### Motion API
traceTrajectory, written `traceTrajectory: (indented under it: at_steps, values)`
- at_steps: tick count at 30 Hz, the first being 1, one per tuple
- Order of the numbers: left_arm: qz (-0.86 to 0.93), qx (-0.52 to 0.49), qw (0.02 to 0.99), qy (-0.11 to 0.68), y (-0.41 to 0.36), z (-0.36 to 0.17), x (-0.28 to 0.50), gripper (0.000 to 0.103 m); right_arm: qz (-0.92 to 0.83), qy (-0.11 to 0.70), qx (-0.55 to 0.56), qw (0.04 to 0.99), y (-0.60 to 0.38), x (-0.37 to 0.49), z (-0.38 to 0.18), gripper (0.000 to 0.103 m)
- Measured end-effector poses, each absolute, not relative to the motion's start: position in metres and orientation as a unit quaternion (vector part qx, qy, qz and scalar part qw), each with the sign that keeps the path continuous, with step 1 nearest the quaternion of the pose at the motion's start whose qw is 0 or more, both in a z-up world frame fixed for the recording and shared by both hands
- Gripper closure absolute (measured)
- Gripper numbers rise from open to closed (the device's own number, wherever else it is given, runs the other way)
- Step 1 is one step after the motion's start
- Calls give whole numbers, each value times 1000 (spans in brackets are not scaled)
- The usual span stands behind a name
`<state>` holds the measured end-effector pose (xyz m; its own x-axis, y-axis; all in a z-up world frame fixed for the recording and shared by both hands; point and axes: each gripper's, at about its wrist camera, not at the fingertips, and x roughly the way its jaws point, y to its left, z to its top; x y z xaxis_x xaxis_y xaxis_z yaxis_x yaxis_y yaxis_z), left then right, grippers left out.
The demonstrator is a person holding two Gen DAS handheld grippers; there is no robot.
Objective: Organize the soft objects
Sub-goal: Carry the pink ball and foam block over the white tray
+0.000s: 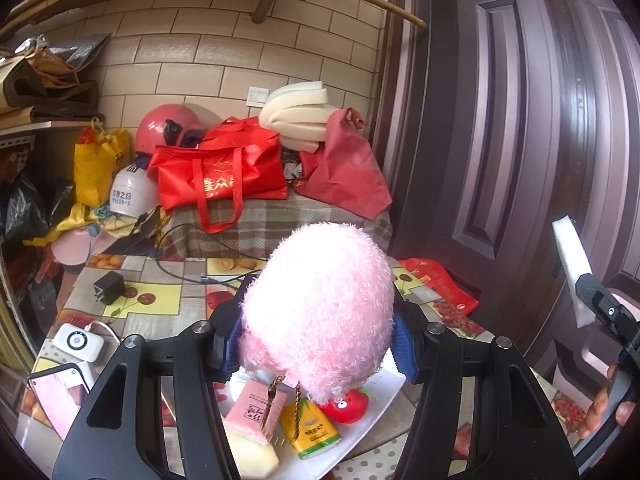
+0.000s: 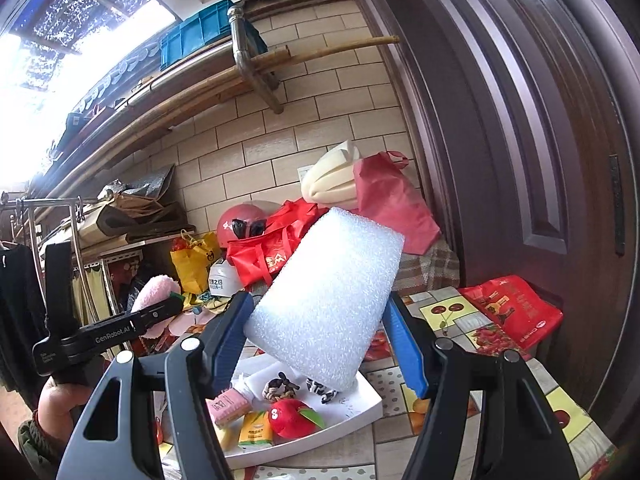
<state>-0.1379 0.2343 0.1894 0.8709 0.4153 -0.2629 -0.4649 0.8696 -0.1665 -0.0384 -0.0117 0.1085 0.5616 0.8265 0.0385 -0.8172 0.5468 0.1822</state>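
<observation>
Your left claw (image 1: 318, 344) is clamped on a pink plush toy (image 1: 318, 304) and your right claw (image 2: 320, 340) on a white foam block (image 2: 326, 300), both above the white tray (image 2: 360, 410) holding a red apple toy (image 2: 292, 418).

Your two handheld grippers
Black frames, silver screws, blue ribbed fingers (image 2: 404, 344); "GenRobot.AI" lettering on left gripper (image 1: 316, 320); olive sleeve.

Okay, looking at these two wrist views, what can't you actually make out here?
- Left wrist view: the pink plush in the left tongs hides the middle of the white tray.
- Right wrist view: the white foam block in the right tongs covers the tray's far side.
- Print on the yellow pack: too small.
</observation>
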Motion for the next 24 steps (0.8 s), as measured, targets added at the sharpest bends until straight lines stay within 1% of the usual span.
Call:
traceTrajectory:
  at_steps: [9,19,24]
  values:
    - [242,-123,954,126,249,179,-133,44,484,31,67,872,16,-44,111,37]
    - [263,-136,939,175,273,147,-108,44,499,46,35,865,50,-41,111,37]
    - [274,-149,930,196,289,129,-103,44,508,66,26,858,70,-33,108,37]
